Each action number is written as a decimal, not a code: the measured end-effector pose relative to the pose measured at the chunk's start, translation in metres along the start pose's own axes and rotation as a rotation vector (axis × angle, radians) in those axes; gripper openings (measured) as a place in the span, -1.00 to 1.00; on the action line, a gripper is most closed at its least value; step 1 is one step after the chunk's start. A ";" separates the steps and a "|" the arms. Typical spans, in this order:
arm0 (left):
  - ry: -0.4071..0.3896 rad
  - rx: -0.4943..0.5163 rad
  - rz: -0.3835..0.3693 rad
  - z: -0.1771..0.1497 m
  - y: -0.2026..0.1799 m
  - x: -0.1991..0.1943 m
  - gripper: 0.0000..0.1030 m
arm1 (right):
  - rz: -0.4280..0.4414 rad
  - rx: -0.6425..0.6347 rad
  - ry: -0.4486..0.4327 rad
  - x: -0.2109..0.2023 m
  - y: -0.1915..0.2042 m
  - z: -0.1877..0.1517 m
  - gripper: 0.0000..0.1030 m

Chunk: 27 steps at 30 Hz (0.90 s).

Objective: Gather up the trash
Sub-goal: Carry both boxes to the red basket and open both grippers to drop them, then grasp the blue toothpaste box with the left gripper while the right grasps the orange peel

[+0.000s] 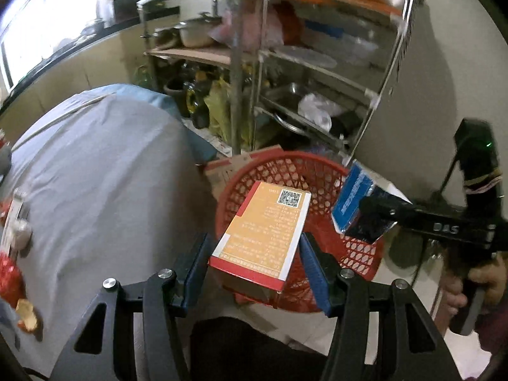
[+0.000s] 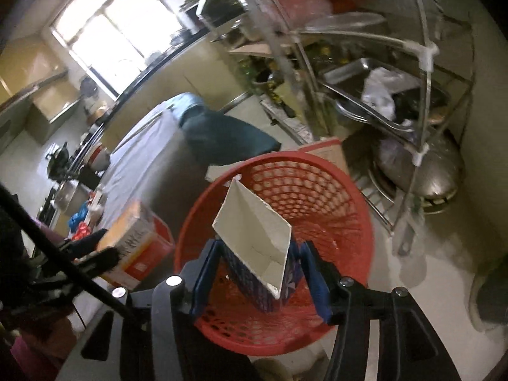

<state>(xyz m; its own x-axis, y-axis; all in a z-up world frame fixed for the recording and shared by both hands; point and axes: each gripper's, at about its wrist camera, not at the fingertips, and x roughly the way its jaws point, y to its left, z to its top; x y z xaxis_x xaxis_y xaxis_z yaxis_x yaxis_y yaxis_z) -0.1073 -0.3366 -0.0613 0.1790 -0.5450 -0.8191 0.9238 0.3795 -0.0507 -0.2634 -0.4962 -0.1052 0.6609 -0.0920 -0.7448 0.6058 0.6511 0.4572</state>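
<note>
**Two boxes hanging over the red basket**

The left gripper (image 1: 254, 266) is holding an orange-and-white box (image 1: 263, 235) between its blue pads (image 1: 312, 273), jaws partly open around the box's width and pressing on both sides. The box is hanging tilted above the near left rim of the red mesh basket (image 1: 358, 254), which is sitting on the pale floor just off the edge of the cloth-covered table (image 1: 104, 171).

The right gripper (image 2: 257, 273) is reaching over the same basket (image 2: 320, 209) with a blue patterned box (image 2: 244, 279) between its fingers, the box's open white flap (image 2: 254, 222) sticking up. The pads are sitting close on either side of it; whether they are pressing on it is not clear. The box is hanging inside the basket's near rim. In the left wrist view this blue box (image 1: 352, 203) is showing over the basket's right rim.

A metal shelf rack (image 1: 317, 73) is standing behind the basket. Scraps of trash (image 1: 12, 273) are lying along the table's left edge.
</note>
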 end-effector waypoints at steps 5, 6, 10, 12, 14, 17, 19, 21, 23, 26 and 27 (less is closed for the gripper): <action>0.048 0.018 0.018 0.002 -0.007 0.013 0.17 | 0.010 0.061 -0.011 0.001 -0.011 0.003 0.24; 0.044 0.019 0.024 0.000 -0.005 0.009 0.17 | 0.009 0.061 -0.014 0.001 -0.013 0.004 0.24; 0.002 0.004 0.098 -0.008 0.015 -0.017 0.22 | 0.027 0.041 -0.048 -0.003 -0.001 0.004 0.24; -0.015 -0.022 0.163 -0.011 0.027 -0.030 0.26 | 0.050 0.024 -0.055 -0.003 0.011 0.006 0.24; -0.030 -0.058 0.241 -0.020 0.044 -0.050 0.28 | 0.075 -0.018 -0.055 -0.003 0.030 0.008 0.24; -0.047 -0.125 0.357 -0.041 0.075 -0.080 0.35 | 0.111 -0.105 -0.045 0.001 0.070 0.010 0.24; -0.054 -0.183 0.413 -0.059 0.097 -0.100 0.43 | 0.142 -0.159 -0.037 0.005 0.098 0.010 0.24; -0.044 -0.252 0.495 -0.084 0.126 -0.119 0.45 | 0.181 -0.209 -0.023 0.011 0.128 0.009 0.24; -0.030 -0.318 0.578 -0.110 0.152 -0.137 0.45 | 0.210 -0.250 -0.002 0.019 0.154 0.006 0.24; -0.016 -0.422 0.649 -0.144 0.184 -0.158 0.45 | 0.259 -0.311 0.049 0.035 0.196 -0.003 0.24; -0.016 -0.450 0.666 -0.152 0.193 -0.164 0.45 | 0.274 -0.330 0.066 0.040 0.210 -0.007 0.24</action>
<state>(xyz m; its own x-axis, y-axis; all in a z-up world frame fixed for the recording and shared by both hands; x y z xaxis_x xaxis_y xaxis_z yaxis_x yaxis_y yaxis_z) -0.0103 -0.0602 -0.0235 0.6524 -0.1068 -0.7503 0.3968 0.8916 0.2181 -0.1131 -0.3579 -0.0426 0.7416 0.1590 -0.6517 0.2305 0.8520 0.4701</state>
